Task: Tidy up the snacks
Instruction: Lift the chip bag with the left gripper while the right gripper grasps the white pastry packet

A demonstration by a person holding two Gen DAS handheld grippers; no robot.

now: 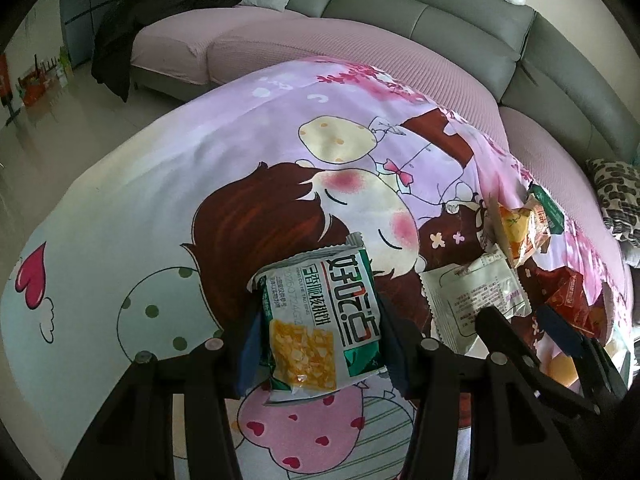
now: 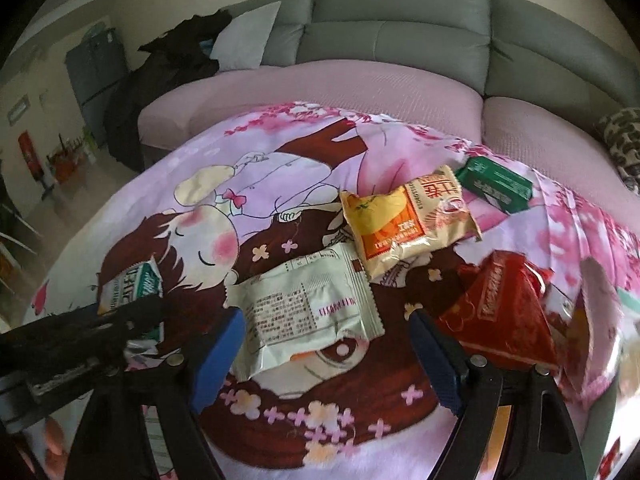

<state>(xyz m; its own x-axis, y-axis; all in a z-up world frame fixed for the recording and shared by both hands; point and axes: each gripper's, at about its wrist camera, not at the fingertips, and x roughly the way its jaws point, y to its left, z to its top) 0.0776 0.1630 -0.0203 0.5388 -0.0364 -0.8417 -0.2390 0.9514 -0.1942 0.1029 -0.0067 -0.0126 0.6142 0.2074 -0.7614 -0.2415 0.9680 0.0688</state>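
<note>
While the left claw (image 1: 320, 336) pinches the green-and-white snack packet (image 1: 320, 320), the right claw (image 2: 328, 356) gapes empty over the white packet (image 2: 308, 308).

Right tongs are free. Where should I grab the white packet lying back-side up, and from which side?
The white packet lies flat on the cartoon cloth, between the open right tongs. Come from above and pinch across its two long plain sides at mid-length; the serrated end seals are thin and floppy, and an orange packet crowds its far corner.
</note>
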